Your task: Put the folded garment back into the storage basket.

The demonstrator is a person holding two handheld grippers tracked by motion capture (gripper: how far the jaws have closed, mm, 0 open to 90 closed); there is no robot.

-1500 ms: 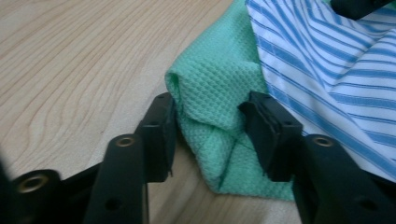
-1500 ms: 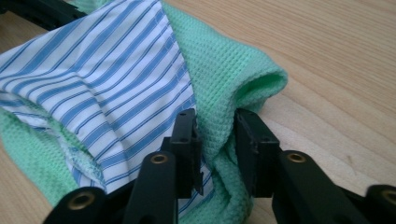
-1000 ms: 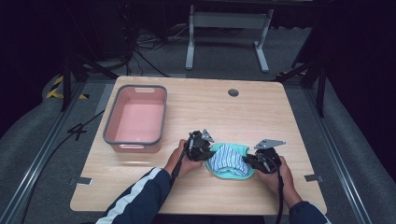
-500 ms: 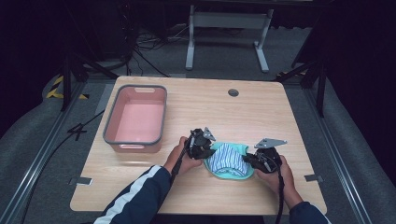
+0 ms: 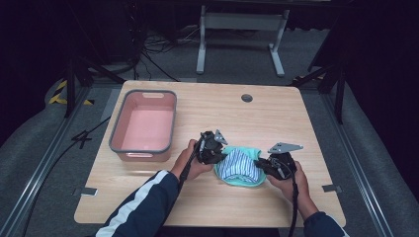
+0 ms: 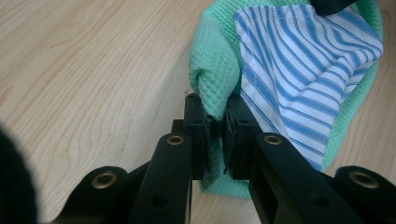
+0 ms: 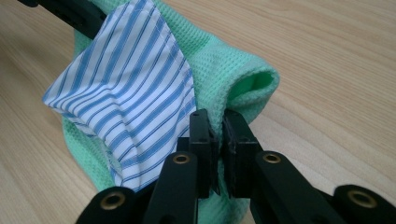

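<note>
Between the black jaws of our left claw (image 6: 215, 140) we have a pinched fold of the mint-green waffle-knit cloth (image 6: 210, 70), the jaws closed down to a narrow slit on its edge; our right claw (image 7: 218, 147) grips the opposite edge of the same cloth the same way. Lying loose on top of the green cloth is a blue-and-white striped cotton piece (image 6: 299, 70), and neither claw appears to have hold of it. That is where we judge the risk lies: if we lift or pull the two edges apart, the striped piece may slide off or be left behind, since only the green layer is clamped. Each grip is also only a thin bite at the hem, so a sharp tug could pull the fabric free of one claw. In the high view the bundle rests on the pale wooden counter (image 5: 276, 113) between our two hands, touching both claws, while the pink plastic tub with a grey rim (image 5: 145, 126) stands well apart to the left.
</note>
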